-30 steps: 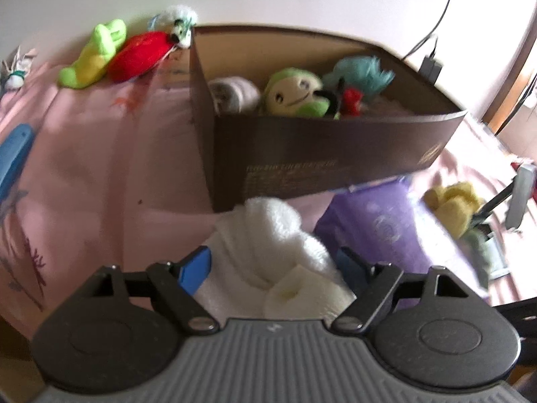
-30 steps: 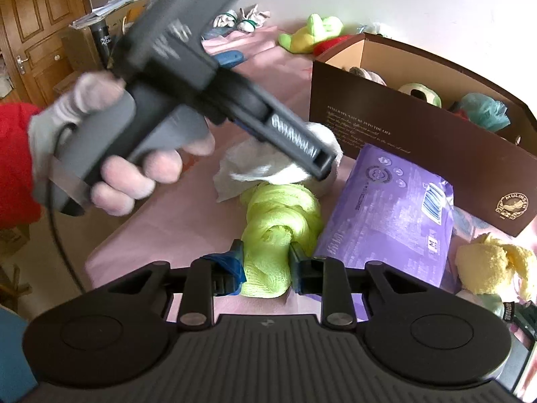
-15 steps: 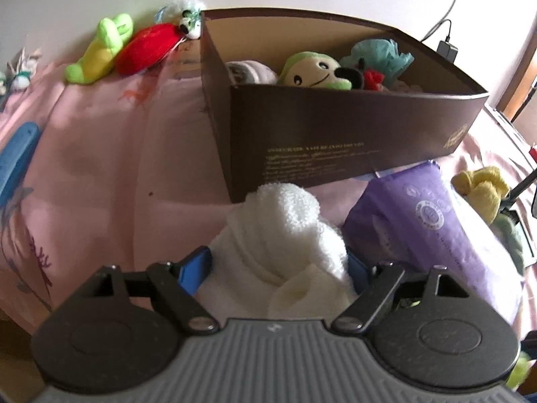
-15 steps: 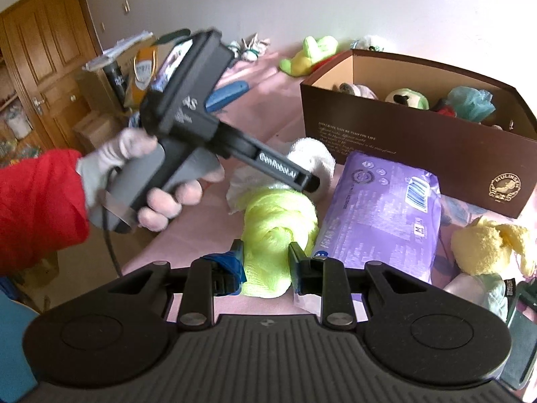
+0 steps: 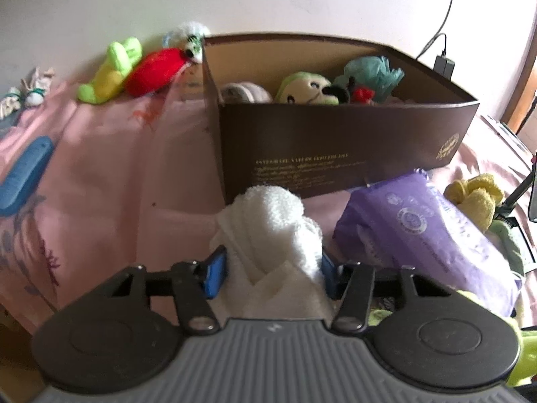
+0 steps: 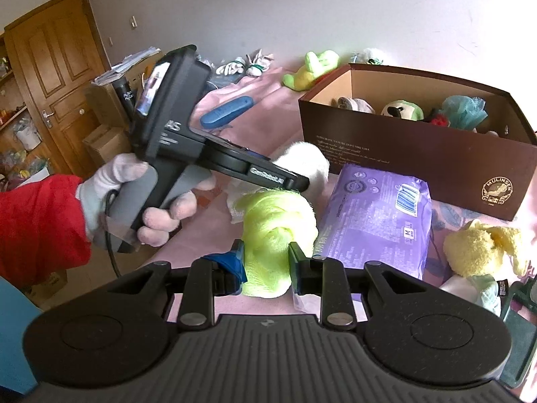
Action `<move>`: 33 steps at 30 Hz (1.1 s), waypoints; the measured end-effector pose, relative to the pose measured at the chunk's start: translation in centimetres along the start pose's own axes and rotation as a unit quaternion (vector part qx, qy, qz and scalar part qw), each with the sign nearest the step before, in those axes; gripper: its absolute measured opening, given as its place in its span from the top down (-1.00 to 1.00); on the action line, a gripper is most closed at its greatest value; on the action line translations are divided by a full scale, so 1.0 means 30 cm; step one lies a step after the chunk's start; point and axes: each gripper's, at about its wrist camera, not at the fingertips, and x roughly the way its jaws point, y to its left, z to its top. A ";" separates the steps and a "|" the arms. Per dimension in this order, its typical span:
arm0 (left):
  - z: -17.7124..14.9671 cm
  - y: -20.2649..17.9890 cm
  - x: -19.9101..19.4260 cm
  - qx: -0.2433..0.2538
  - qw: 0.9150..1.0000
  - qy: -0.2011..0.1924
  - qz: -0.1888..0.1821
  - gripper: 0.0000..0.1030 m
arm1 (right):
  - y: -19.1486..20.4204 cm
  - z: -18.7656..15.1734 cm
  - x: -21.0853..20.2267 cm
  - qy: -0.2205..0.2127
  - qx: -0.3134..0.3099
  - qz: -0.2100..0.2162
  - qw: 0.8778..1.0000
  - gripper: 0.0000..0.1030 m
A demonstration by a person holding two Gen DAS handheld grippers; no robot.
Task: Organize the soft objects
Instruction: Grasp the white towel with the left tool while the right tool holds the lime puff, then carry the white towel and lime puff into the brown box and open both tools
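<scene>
Only your right wrist view showed your left hand [image 6: 134, 198], gloved below a red sleeve [image 6: 40, 228], gripping the left gripper's handle at frame left, with a wooden door [image 6: 50, 84] behind. It also showed the right gripper [image 6: 265, 255] pinching the lime cloth [image 6: 275, 221] at lower centre. Your left wrist view showed the left gripper [image 5: 273, 268] instead: its jaws were closing, blue pads against the sides of the white towel [image 5: 278, 228] at lower centre. In both views the brown box [image 5: 335, 141] sat upper right, holding a rolled pale cloth [image 5: 245, 92], a green plush [image 5: 308, 89] and a teal puff [image 5: 372, 70]. The purple pack [image 5: 419, 235] lay just in front of the box.
</scene>
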 end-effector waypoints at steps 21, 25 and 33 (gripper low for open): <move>0.236 -0.051 -0.335 0.013 0.985 -0.168 -0.033 -0.04 | -0.224 0.133 -0.196 -0.133 0.139 -0.005 0.981 0.87; 0.326 -0.068 -0.313 0.014 0.982 -0.184 -0.036 -0.05 | -0.326 0.178 -0.207 -0.160 0.191 -0.034 0.968 0.87; 0.424 -0.091 -0.167 0.024 0.986 -0.163 -0.011 -0.06 | -0.531 0.298 -0.187 -0.186 0.245 -0.146 0.940 0.86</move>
